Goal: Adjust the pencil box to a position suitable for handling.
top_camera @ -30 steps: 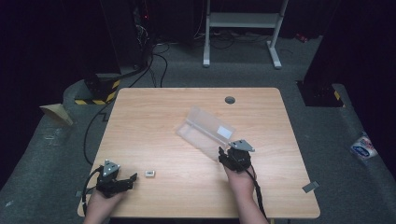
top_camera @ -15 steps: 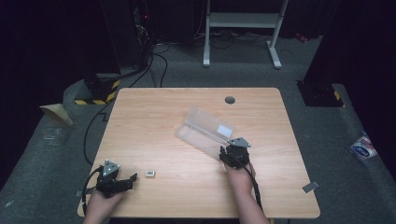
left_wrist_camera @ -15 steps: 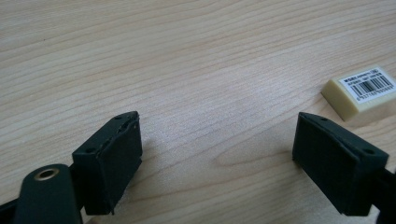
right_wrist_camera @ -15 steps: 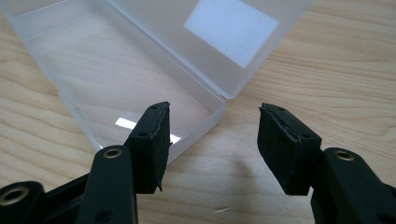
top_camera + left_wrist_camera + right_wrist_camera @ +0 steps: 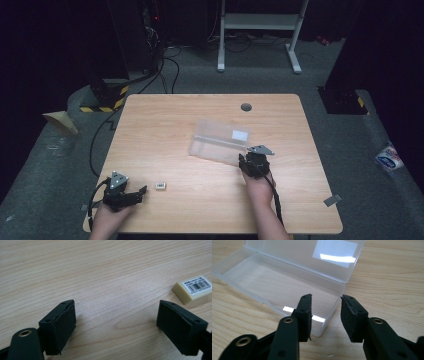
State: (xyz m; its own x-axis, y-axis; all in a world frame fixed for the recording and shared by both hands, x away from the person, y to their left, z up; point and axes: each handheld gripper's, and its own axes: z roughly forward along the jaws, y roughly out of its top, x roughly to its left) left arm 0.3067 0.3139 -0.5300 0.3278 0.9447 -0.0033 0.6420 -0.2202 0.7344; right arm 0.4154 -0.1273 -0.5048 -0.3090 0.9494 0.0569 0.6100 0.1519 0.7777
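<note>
My right claw (image 5: 325, 315) sits at the near corner of the open clear box (image 5: 218, 141), jaws partly apart astride its wall, not clamped. My left claw (image 5: 116, 322) gapes wide and empty over bare table (image 5: 165, 125), the eraser (image 5: 193, 288) just ahead to one side (barcode up). I judge this the reach for the eraser: swing left, straddle it, close.

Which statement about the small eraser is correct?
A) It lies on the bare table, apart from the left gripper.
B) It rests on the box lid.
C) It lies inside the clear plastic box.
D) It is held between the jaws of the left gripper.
A: the eraser lies on the wooden table, beyond the open left gripper, whose jaws do not touch it.
</note>
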